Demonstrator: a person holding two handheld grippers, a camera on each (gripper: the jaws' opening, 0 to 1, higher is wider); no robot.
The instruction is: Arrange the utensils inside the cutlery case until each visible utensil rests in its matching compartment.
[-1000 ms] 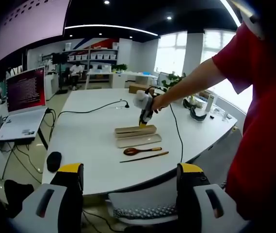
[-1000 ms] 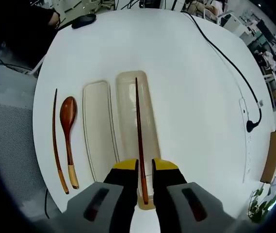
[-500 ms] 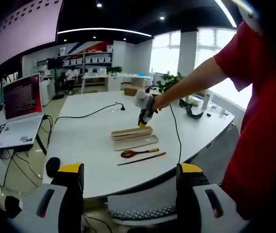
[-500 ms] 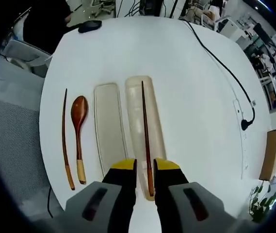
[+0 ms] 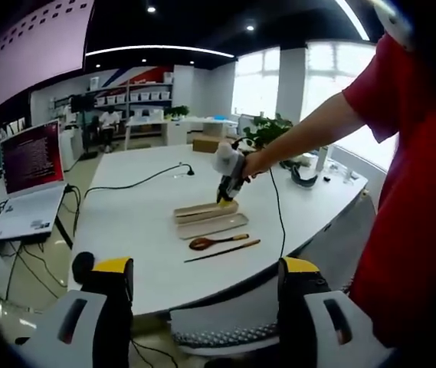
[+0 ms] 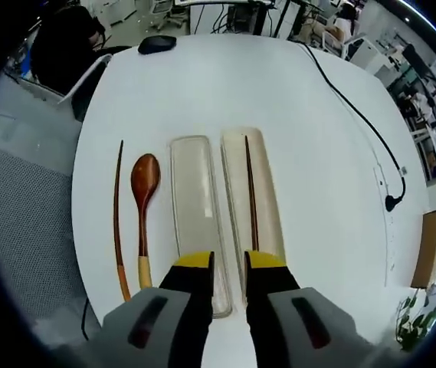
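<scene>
Laptop (image 5: 26, 176), perhaps open, beside white table (image 5: 133, 222).

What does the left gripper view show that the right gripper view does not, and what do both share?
The left gripper view alone shows the laptop, the person's red sleeve, the right tongs from outside, over the case, and the left tongs, open and away from the table. The right gripper view alone shows from above one chopstick lying in the case tray, with the lid alongside. Both show the white table, the spoon and the second chopstick.
</scene>
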